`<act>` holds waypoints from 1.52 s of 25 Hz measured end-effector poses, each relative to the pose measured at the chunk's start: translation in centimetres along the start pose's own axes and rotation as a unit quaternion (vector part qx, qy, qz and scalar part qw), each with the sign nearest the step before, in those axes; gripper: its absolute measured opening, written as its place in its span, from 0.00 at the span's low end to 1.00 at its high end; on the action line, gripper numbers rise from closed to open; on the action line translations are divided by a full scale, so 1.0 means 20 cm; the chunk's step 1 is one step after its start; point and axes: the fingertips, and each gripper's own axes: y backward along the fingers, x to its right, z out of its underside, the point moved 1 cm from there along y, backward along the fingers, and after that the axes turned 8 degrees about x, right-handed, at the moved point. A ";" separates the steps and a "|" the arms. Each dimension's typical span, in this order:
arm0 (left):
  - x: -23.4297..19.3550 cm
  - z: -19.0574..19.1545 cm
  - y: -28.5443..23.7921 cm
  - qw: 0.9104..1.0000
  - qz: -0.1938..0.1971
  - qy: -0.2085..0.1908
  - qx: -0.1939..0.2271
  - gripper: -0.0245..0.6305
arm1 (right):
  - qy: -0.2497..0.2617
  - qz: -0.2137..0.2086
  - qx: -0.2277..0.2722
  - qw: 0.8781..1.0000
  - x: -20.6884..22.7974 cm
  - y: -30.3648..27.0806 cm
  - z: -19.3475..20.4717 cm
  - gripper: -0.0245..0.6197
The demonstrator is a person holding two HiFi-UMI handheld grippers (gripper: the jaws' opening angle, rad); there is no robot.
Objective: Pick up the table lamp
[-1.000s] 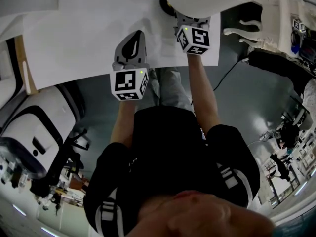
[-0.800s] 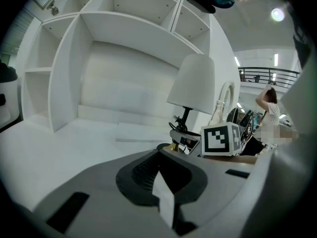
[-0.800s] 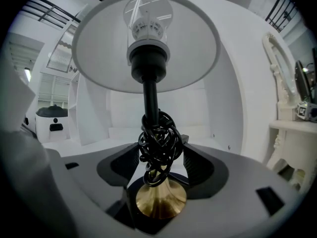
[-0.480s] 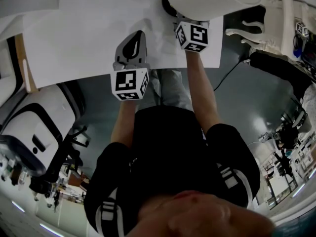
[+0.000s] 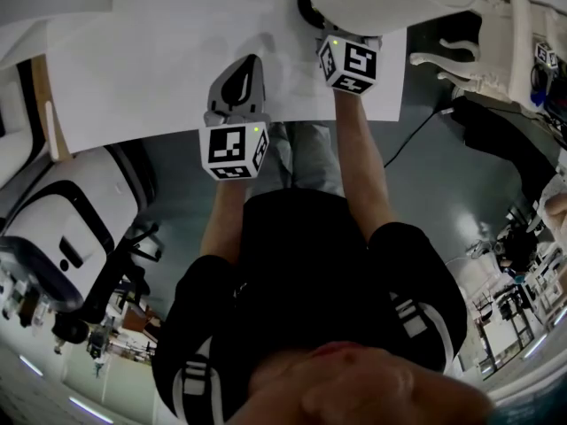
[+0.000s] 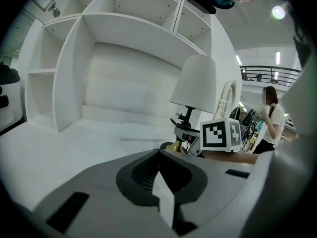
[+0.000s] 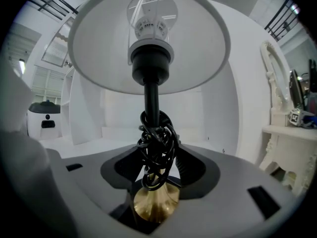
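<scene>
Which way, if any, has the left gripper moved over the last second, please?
No. The left gripper lies across the table's near edge exactly as before.

The grey two-jaw right gripper [image 7: 156,182] is brought further in beneath the white shade of the table lamp [image 7: 198,43]. In the head view, its black-and-white marker cube [image 5: 348,60] is now set higher against the white tabletop [image 5: 133,78] and closer under the shade rim than a second ago. Its jaws, fully spread before, have just been closing. The lamp's black stem, wound with a coiled black cord [image 7: 157,143], and the brass foot [image 7: 154,202] are enclosed between them. A narrow gap is seen beside the coil.
</scene>
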 end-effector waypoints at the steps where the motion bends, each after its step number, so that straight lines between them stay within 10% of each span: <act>1: -0.01 0.00 0.01 1.000 -0.002 0.000 0.000 0.05 | -0.003 0.001 0.001 1.000 0.00 0.00 0.00 0.36; 38: 0.11 -0.25 0.41 0.997 0.017 -0.019 0.072 0.05 | -0.017 -0.039 0.028 0.999 -0.10 0.60 -0.53 0.33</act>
